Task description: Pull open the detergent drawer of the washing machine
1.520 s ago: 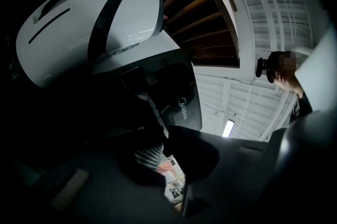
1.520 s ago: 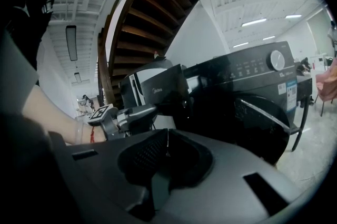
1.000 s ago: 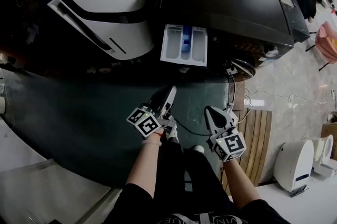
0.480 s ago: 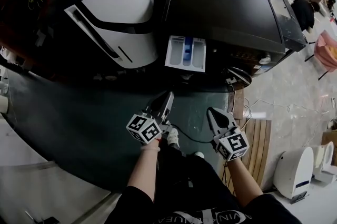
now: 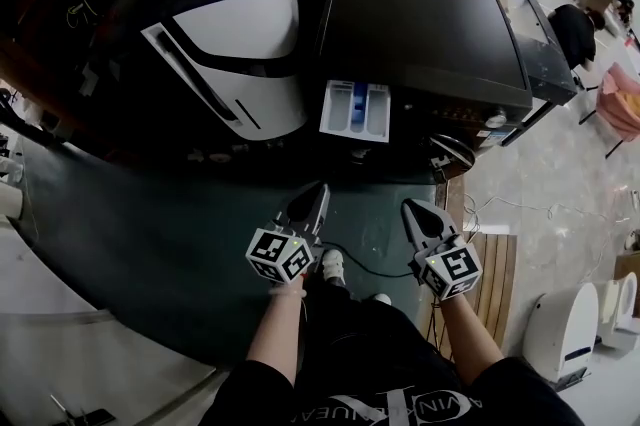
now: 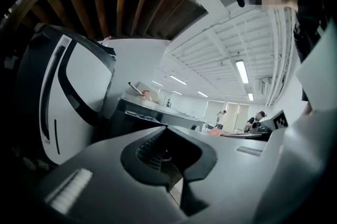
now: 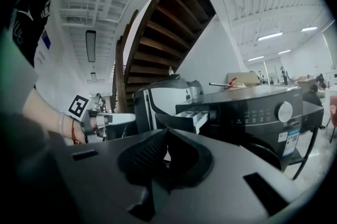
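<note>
washing machine [image 5: 420, 24]: a dark front-loader fills the top of the head view, its flat lid towards the camera and its dial and door on the front face below.
white appliance [image 5: 235, 54]: stands just beside the machine on its left, with a black band sweeping across its shell.
floor mat [image 5: 150, 234]: a dark sheet runs in front of both machines, under the person's feet.
detergent drawer [image 5: 355, 111]: juts out from the machine's upper front corner, pale compartments and blue middle insert open to view; nothing touches it.
left gripper [image 5: 319, 189]: held in front of the person, well apart from the drawer and aimed towards the machines; its fingers [image 6: 105, 165] are pressed together with nothing between them.
right gripper [image 5: 410, 207]: alongside the left and just as clear of the drawer; its fingers [image 7: 247, 165] are likewise closed and empty, the drawer showing beyond them.
just changed: over the last second both grippers have lifted and the head view has drawn back, so the machine sits lower and smaller in it. the drawer stays out as far as it was.
meaning for the task: the pull looks finished. the person appears to be straightening up and backing away, with no further tug on the drawer called for.
</note>
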`<state>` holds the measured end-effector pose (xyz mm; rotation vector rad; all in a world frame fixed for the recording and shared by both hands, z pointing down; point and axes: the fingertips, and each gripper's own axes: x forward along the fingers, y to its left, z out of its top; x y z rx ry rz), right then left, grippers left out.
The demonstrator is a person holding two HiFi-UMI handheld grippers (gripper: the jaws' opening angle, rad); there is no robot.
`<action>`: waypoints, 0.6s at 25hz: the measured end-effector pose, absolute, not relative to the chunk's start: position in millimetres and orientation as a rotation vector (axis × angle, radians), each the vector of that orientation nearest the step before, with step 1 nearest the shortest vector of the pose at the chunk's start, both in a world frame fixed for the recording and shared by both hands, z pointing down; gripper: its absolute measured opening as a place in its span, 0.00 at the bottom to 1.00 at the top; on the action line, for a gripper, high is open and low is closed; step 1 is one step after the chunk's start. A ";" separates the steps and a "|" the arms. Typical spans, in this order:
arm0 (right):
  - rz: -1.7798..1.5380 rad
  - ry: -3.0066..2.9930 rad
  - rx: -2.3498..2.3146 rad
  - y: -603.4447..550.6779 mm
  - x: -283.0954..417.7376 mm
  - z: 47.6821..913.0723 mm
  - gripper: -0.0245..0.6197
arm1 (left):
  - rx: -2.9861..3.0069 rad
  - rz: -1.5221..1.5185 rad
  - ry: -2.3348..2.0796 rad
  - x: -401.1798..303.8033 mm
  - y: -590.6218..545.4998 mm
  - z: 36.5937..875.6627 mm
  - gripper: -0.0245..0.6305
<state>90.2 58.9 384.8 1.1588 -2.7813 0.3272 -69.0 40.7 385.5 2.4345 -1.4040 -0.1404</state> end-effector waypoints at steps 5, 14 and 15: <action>0.310 -2.796 1.160 62.7 92.6 367.0 0.06 | 2.429 -0.097 -1.492 -77.1 52.4 368.1 0.05; 0.283 -2.823 1.146 67.4 93.6 340.0 0.06 | 2.415 -0.106 -1.562 -88.0 71.0 338.3 0.05; 0.279 -2.826 1.149 67.7 94.1 336.6 0.06 | 2.415 -0.104 -1.571 -88.8 72.9 335.7 0.05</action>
